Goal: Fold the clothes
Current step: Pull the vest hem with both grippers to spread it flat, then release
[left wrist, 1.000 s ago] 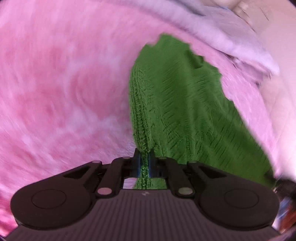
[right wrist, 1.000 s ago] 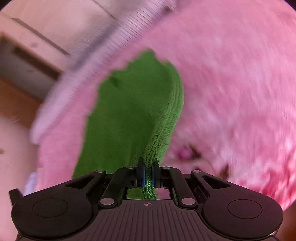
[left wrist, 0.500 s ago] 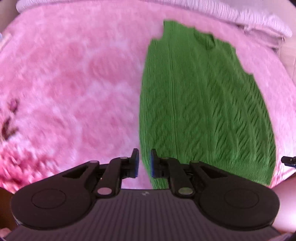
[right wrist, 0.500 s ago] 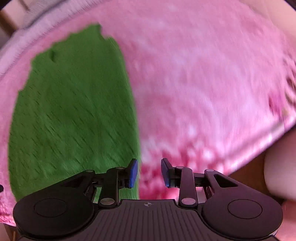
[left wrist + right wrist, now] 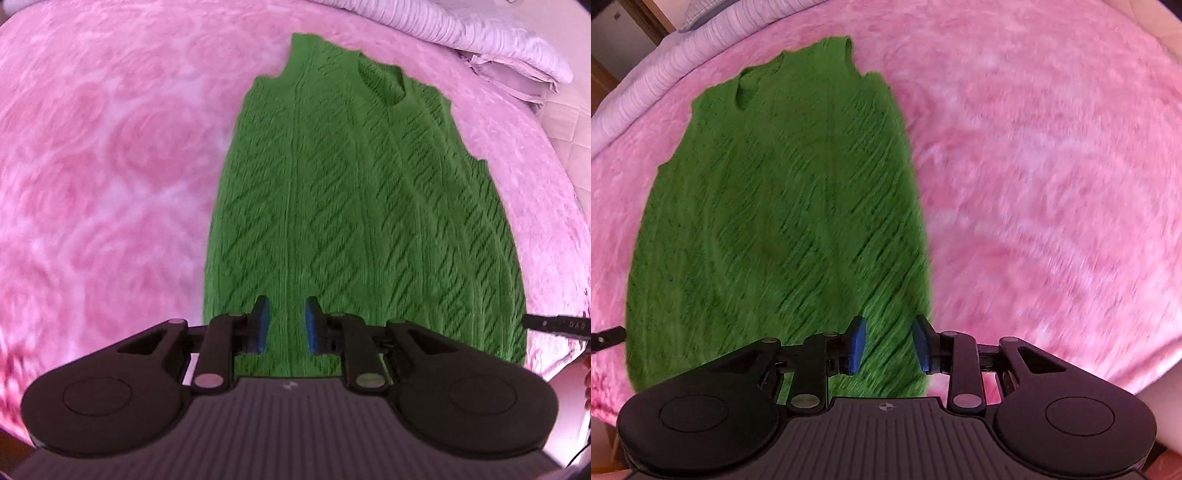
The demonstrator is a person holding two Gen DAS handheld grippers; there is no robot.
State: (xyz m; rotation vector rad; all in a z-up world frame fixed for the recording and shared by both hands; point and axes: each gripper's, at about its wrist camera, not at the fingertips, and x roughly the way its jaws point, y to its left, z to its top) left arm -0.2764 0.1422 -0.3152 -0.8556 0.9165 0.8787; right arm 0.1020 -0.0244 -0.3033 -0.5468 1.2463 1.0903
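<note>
A green cable-knit sleeveless vest [image 5: 351,206] lies flat on a pink fluffy blanket [image 5: 103,177], neckline at the far end and hem nearest me. My left gripper [image 5: 284,325] is open and empty above the hem, near its left part. The vest also shows in the right wrist view [image 5: 775,229]. My right gripper [image 5: 888,345] is open and empty above the hem's right corner. The tip of the other gripper shows at the right edge of the left wrist view [image 5: 554,325].
The pink blanket [image 5: 1052,166] covers a bed. A pale lilac ribbed quilt [image 5: 472,33] is bunched along the far edge and also shows in the right wrist view [image 5: 665,62]. The bed's near edge runs just below the vest's hem.
Both grippers were shut on the vest's hem corners one second ago. They have let go and opened wider, and the vest now lies flat on the blanket.
</note>
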